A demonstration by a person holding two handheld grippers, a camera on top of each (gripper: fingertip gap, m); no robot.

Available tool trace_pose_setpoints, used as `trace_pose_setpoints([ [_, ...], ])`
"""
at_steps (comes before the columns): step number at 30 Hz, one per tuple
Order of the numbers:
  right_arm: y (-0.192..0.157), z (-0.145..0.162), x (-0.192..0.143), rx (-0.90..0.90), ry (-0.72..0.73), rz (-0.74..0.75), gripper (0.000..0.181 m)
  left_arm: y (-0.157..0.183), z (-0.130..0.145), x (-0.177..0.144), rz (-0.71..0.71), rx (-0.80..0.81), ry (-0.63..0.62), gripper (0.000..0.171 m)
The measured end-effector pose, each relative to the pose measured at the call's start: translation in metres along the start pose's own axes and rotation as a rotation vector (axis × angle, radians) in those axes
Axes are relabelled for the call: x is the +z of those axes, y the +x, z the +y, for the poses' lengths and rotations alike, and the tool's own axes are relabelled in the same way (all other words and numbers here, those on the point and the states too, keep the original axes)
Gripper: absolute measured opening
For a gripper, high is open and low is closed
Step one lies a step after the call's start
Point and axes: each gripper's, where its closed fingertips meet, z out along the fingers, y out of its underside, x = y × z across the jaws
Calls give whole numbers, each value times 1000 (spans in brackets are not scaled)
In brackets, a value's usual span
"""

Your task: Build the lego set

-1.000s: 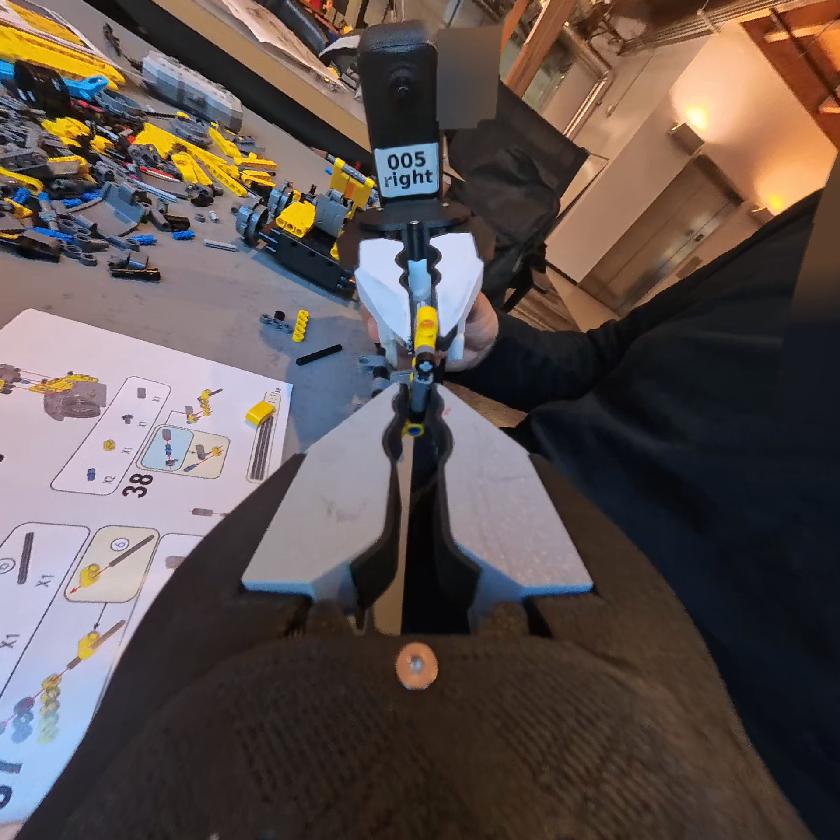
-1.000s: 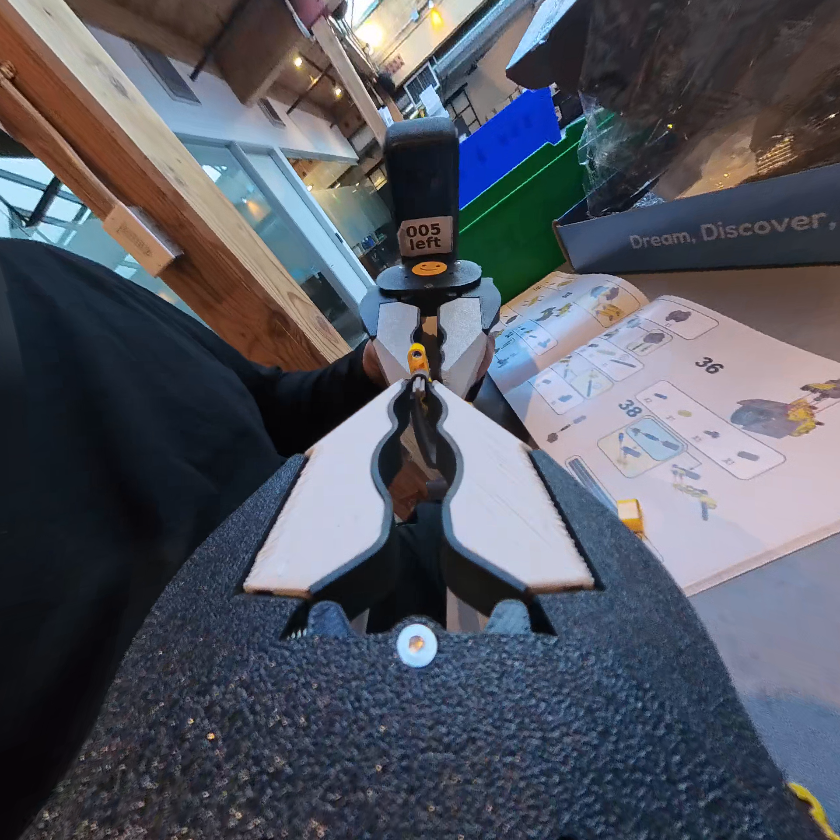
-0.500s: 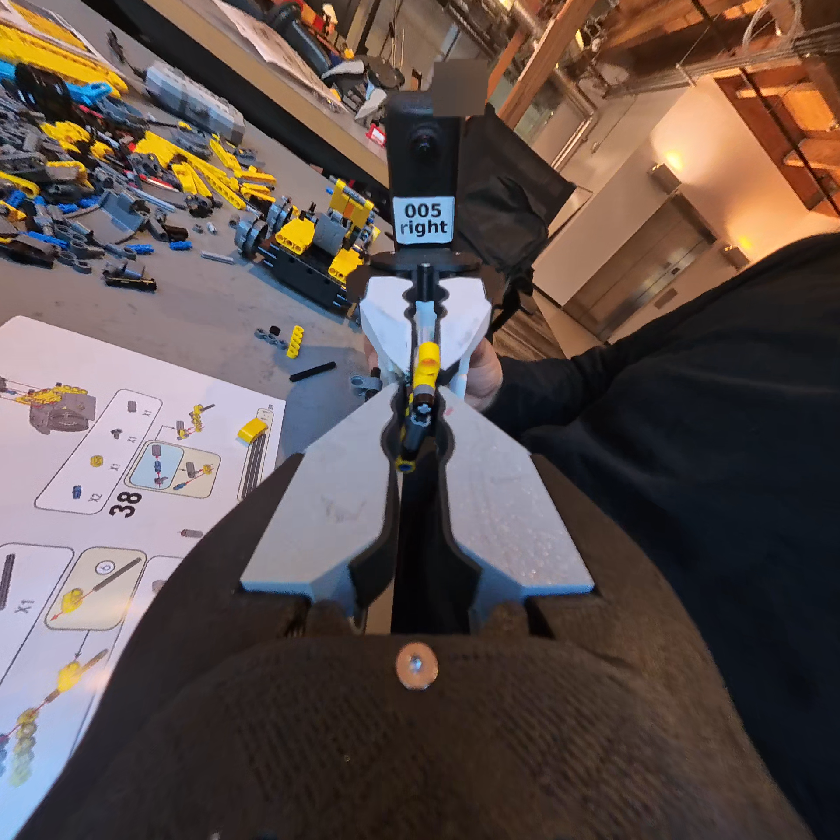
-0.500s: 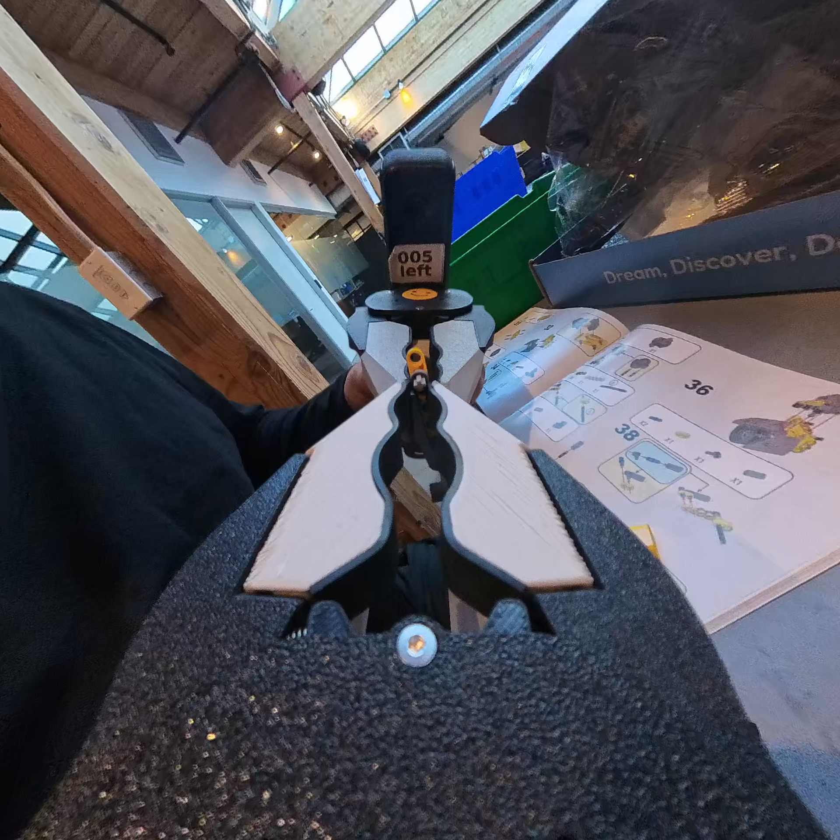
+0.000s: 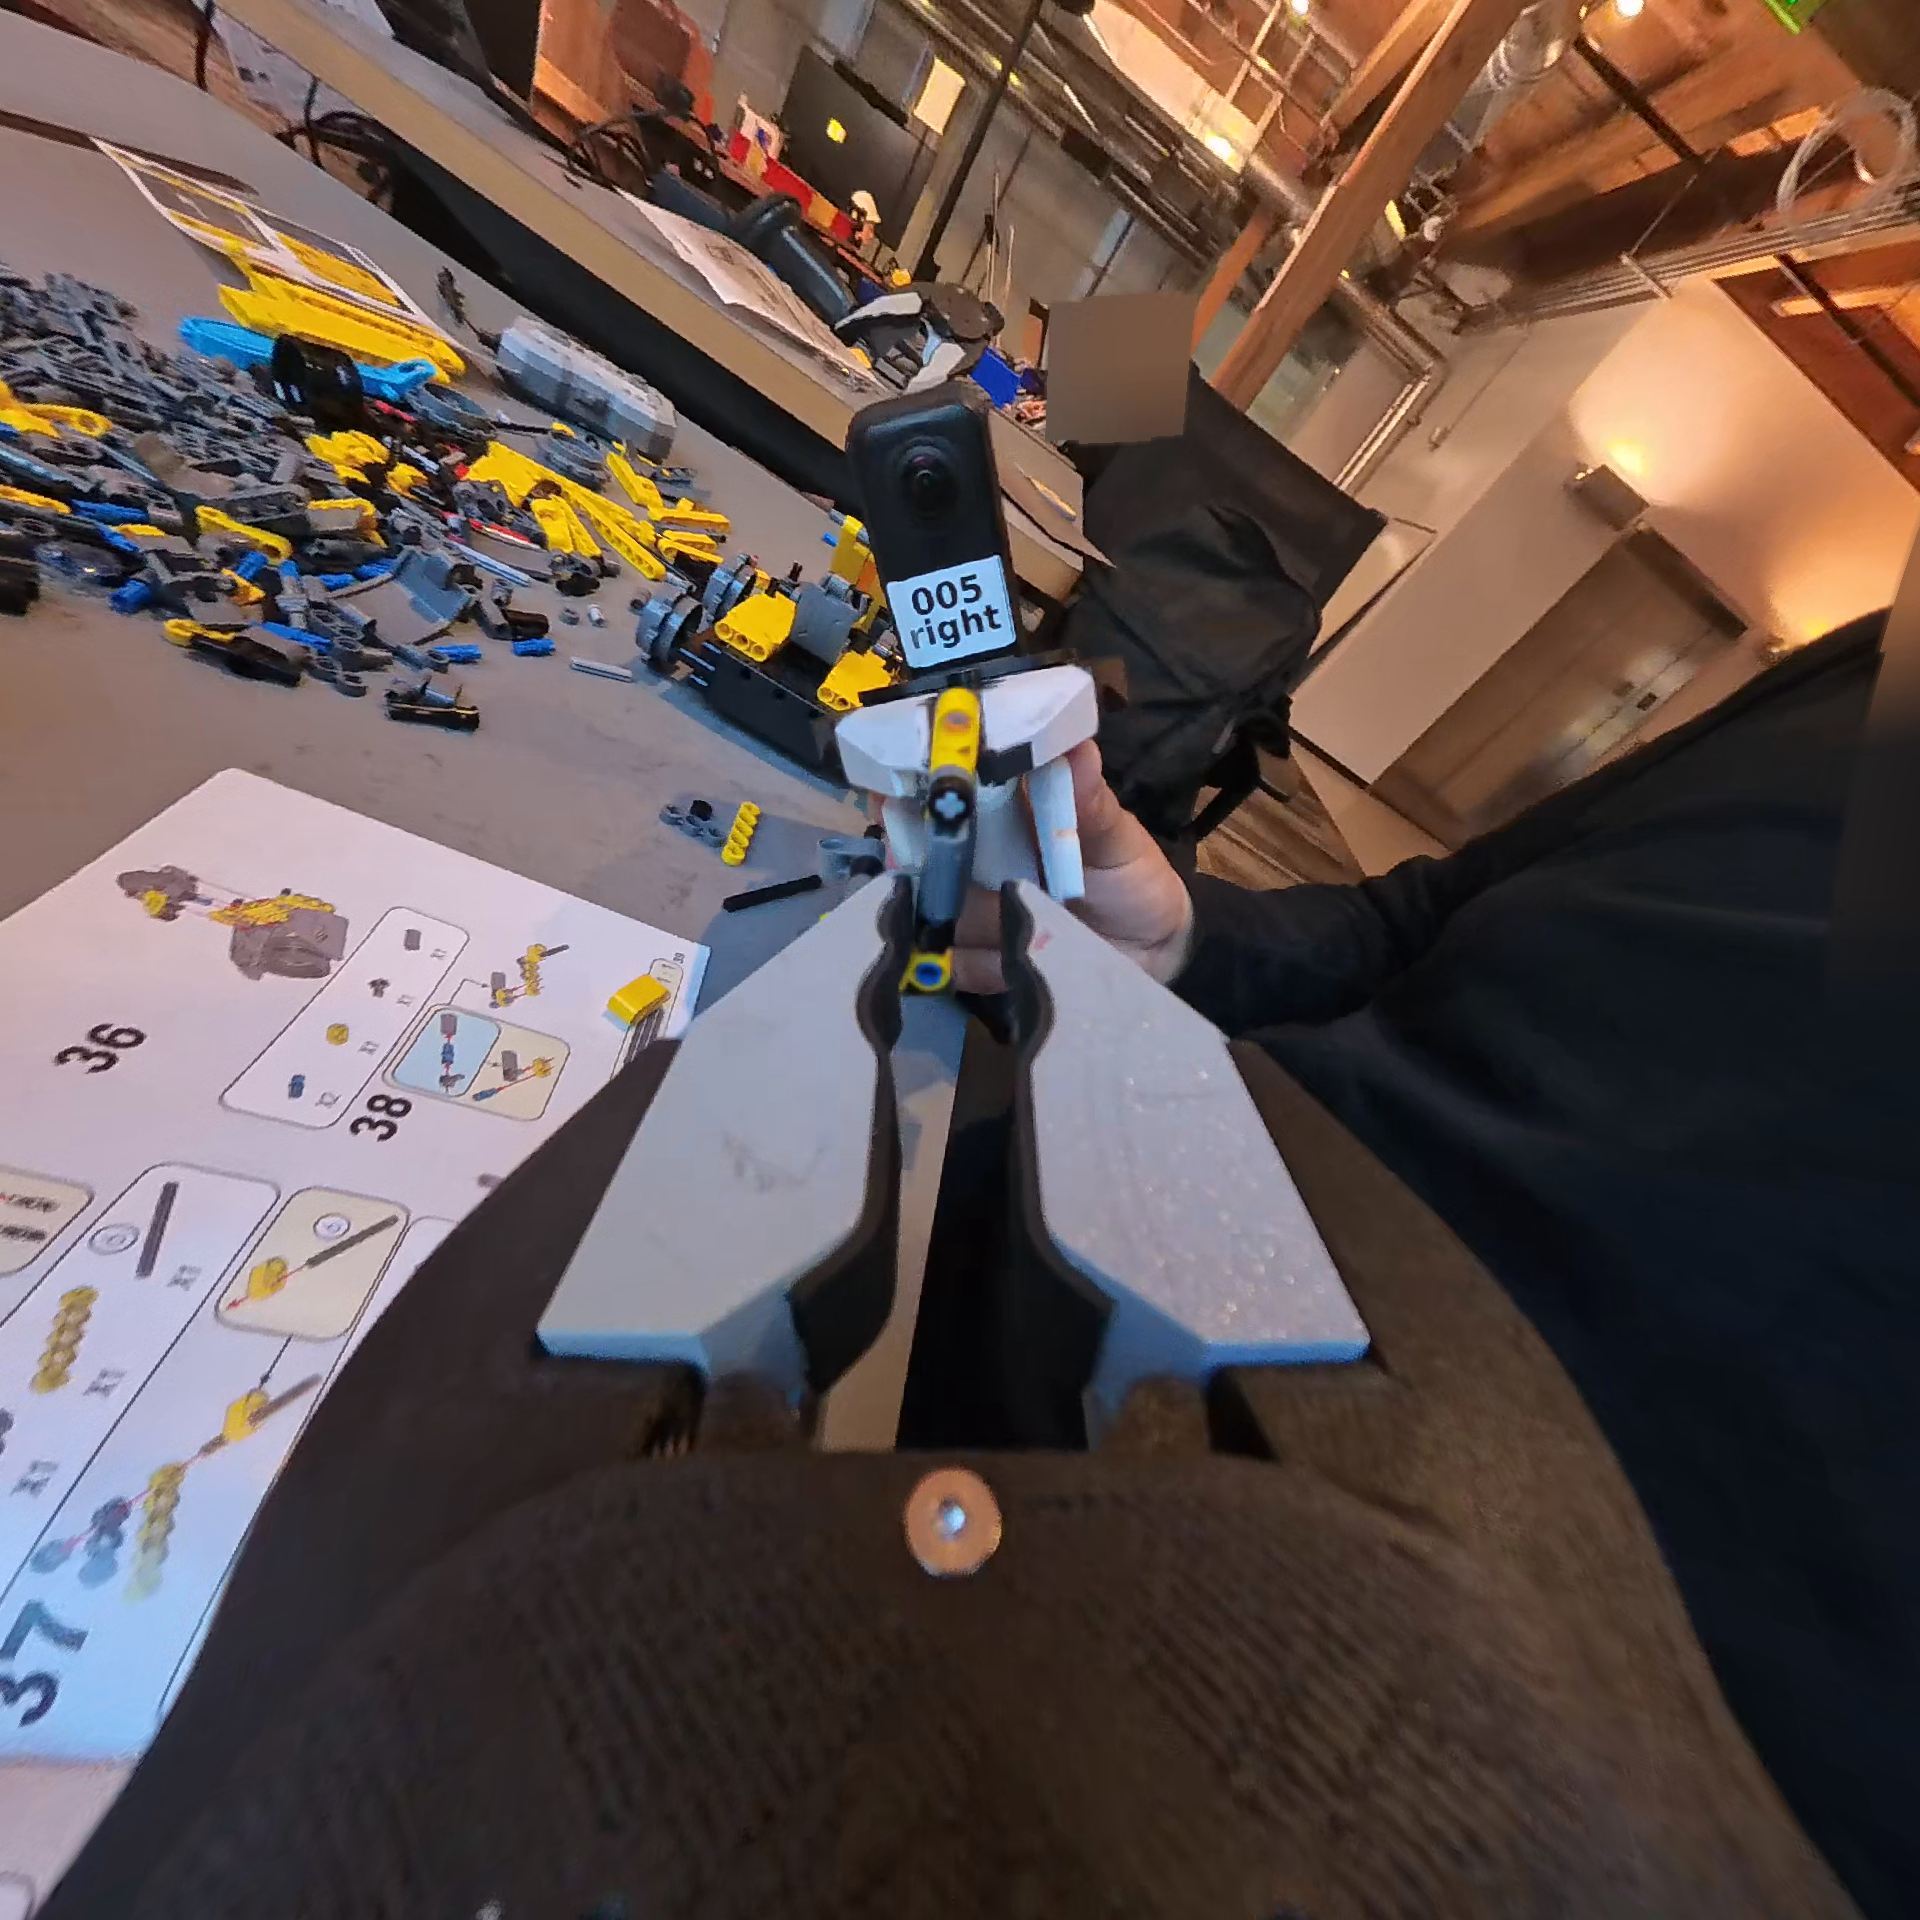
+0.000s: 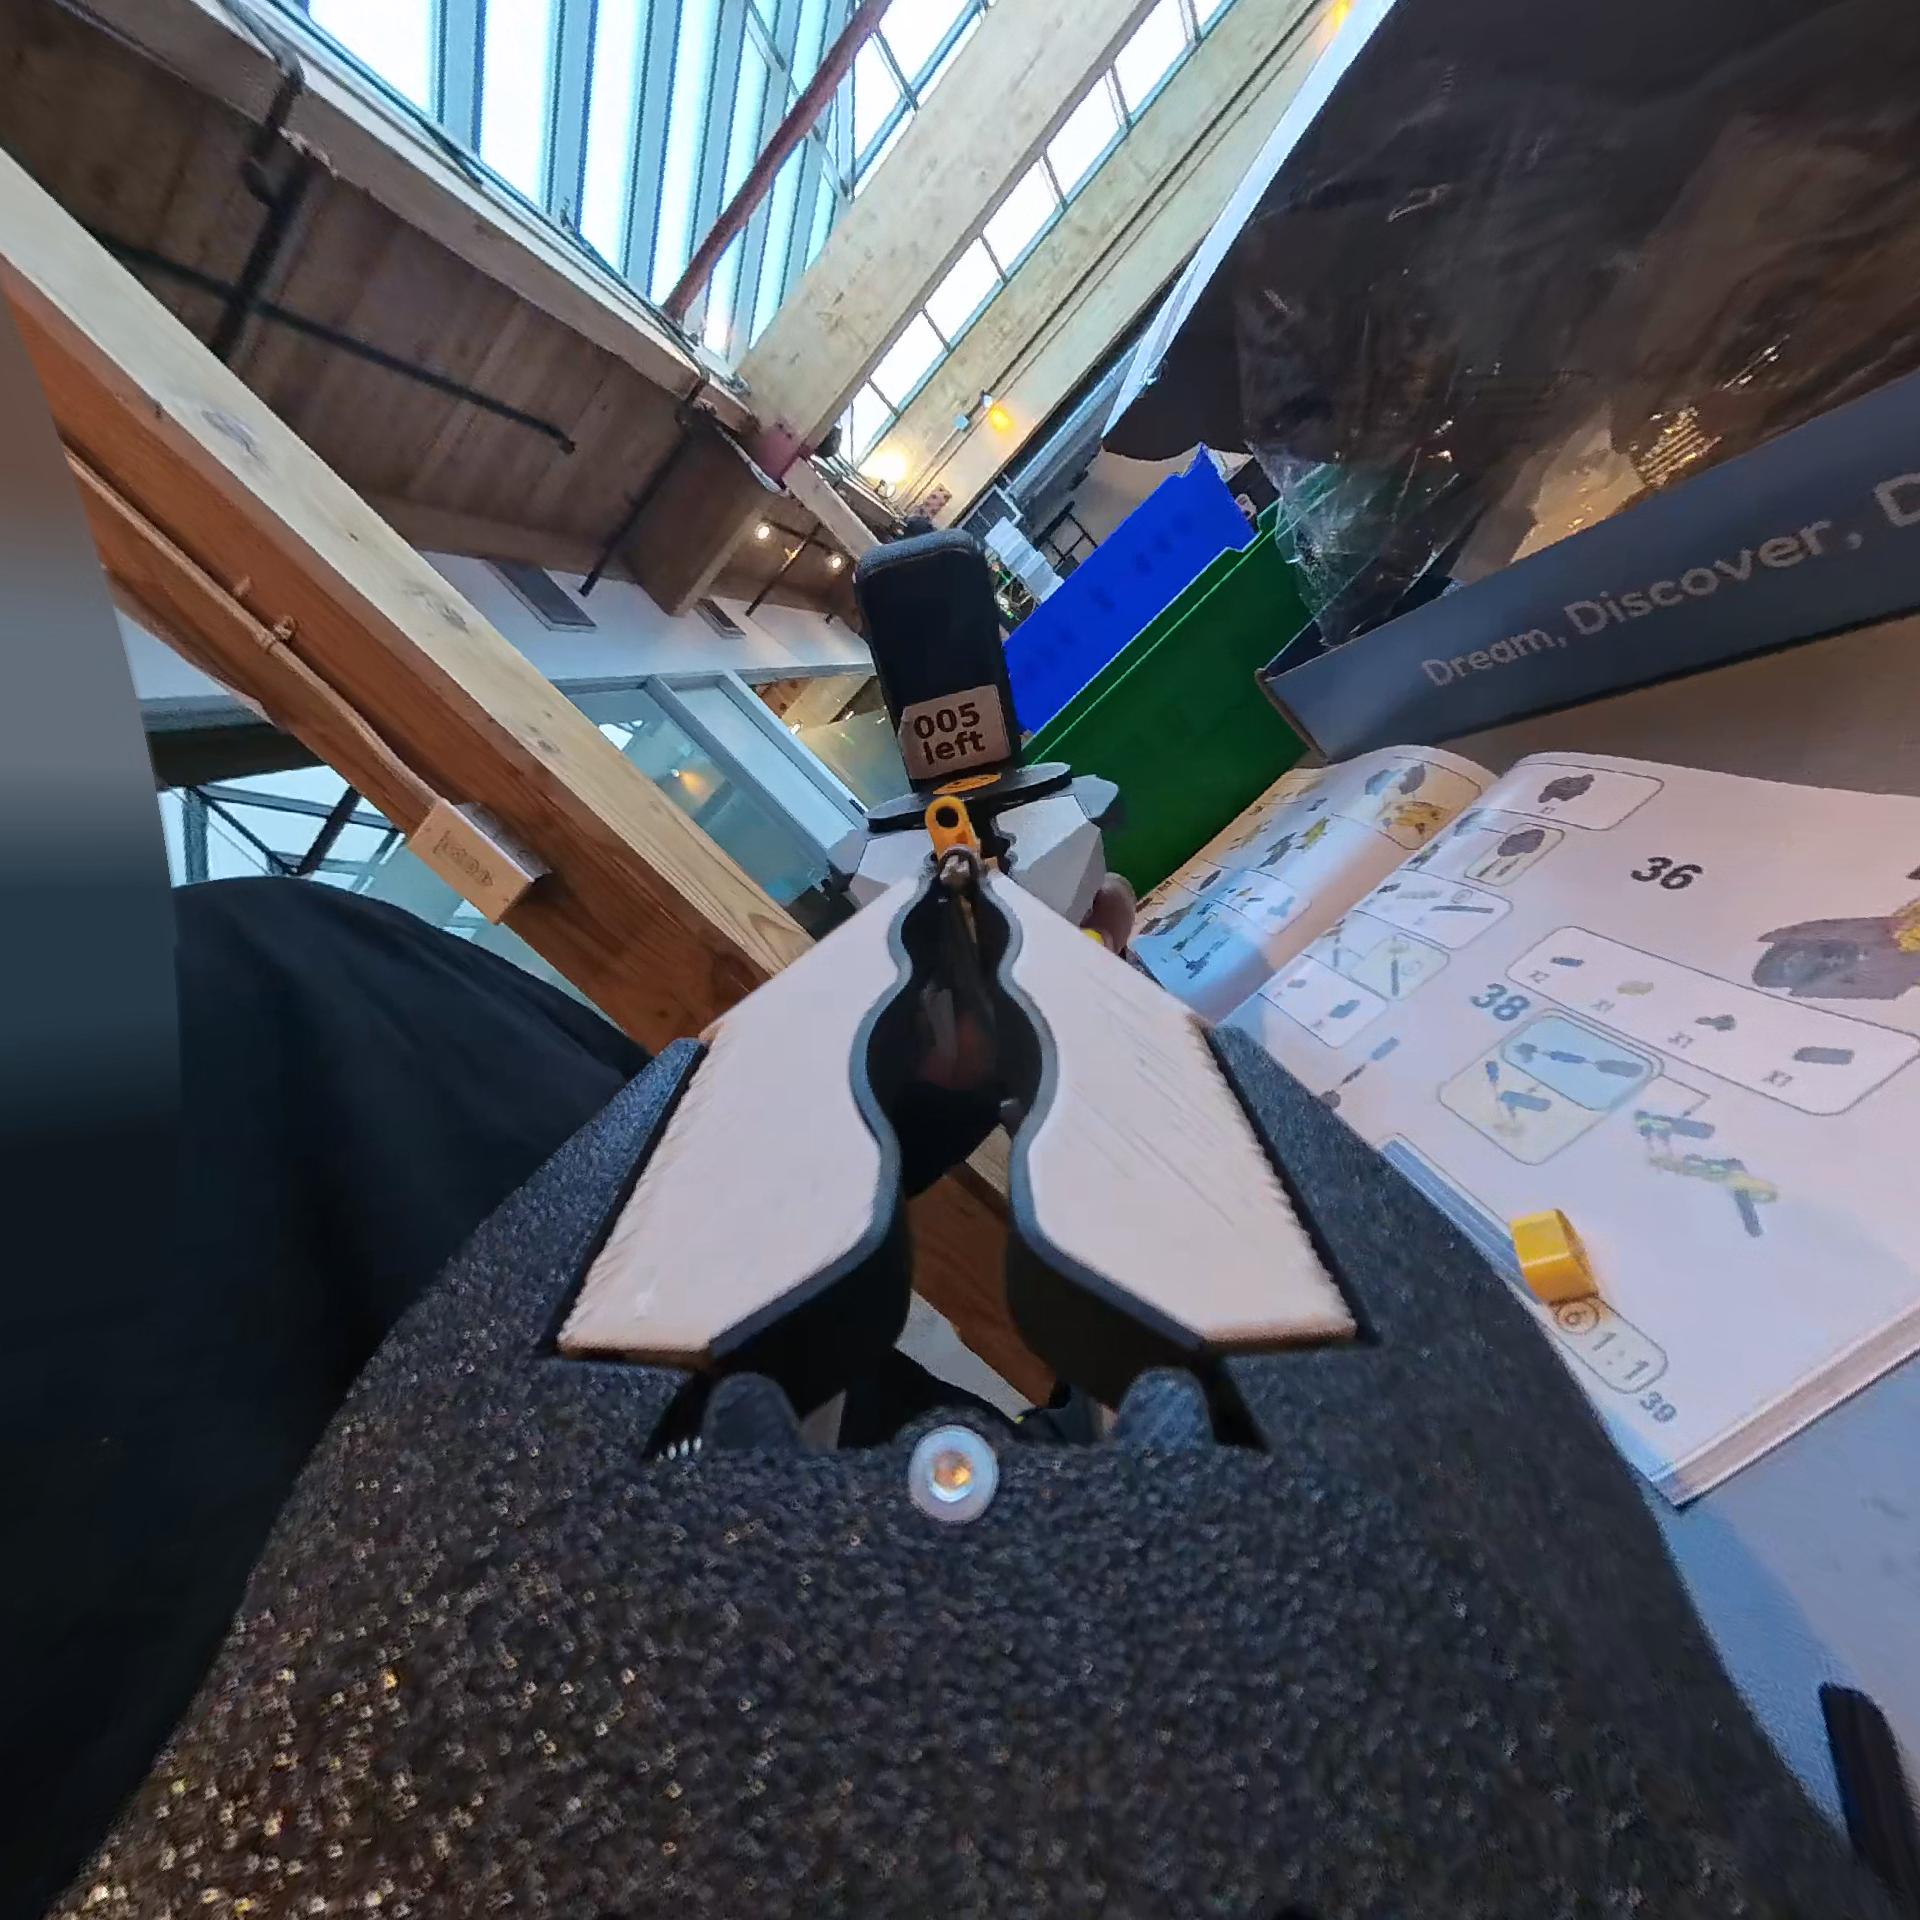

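Over on the left, the instruction booklet (image 5: 312, 1039) lies open on the table (image 5: 582, 769) beside loose bricks (image 5: 343, 520). Left gripper (image 5: 951, 935) is clenched on a small yellow-and-grey axle assembly (image 5: 940, 862); right gripper (image 6: 956, 883) pinches its opposite end, tips nearly touching.

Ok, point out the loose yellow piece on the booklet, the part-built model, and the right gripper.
loose yellow piece (image 5: 637, 1000), left wrist view, top face.
part-built model (image 5: 764, 665), left wrist view, dark base.
right gripper (image 5: 961, 821), left wrist view, between fingertips.
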Motion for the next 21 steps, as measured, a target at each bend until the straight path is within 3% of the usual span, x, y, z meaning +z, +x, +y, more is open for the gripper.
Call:
trace_pose_setpoints([
  [7, -1, 0, 6, 39, 20, -23, 4, 4, -1, 6, 58, -53, 1, 19],
  [13, 1, 6, 9, 38, -4, -1, 4, 1, 1, 6, 11, 16, -30, 7],
  [17, 7, 12, 4, -89, -108, 91, 7, -3, 7, -2, -22, 86, -143, 6],
  [19, 11, 13, 0, -169, -180, 151, 20, -4, 8, -7, -31, 113, -180, 6],
  [21, 12, 13, -4, -261, -244, 202, 23, -3, 11, -9, -13, 129, -211, 7],
])
